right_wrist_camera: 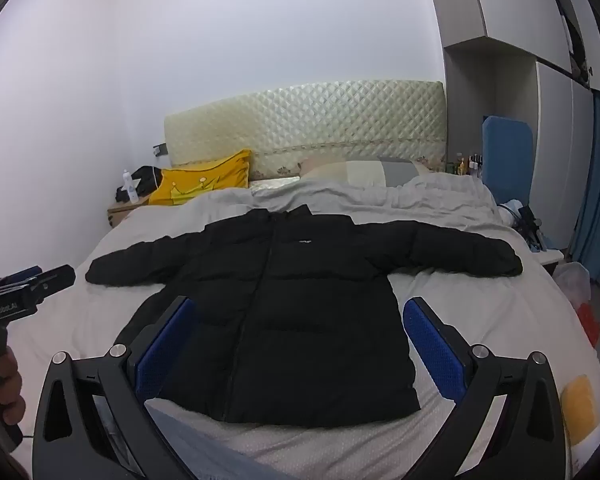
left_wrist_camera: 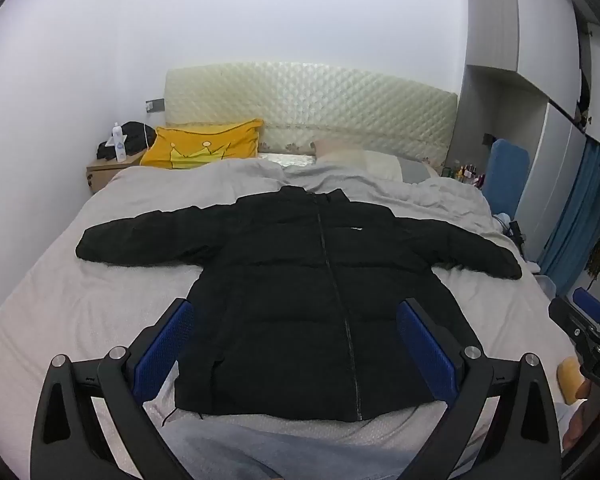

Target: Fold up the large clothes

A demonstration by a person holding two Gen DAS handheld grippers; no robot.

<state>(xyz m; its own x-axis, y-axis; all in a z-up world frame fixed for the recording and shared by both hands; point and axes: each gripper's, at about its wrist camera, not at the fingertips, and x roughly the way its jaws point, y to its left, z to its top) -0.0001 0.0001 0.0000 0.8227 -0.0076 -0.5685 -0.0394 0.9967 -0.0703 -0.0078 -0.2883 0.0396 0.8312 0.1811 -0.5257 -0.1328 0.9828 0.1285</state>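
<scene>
Jacket (left_wrist_camera: 300,292), one only, black and zipped shut, lies flat on the bed (left_wrist_camera: 60,300) with its two sleeves spread out sideways and its collar toward the headboard (left_wrist_camera: 312,96). Two grippers hover above its hem: the left gripper (left_wrist_camera: 296,344) and the right gripper (right_wrist_camera: 300,344), both spread wide, holding nothing. One yellow pillow (left_wrist_camera: 202,146) sits by the headboard.

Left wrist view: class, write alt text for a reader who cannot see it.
A black puffer jacket lies flat and zipped on a bed with both sleeves spread wide. The left gripper hovers above its hem, blue-padded jaws open. A yellow pillow leans by the quilted headboard, and the right gripper shows at the right edge.
</scene>
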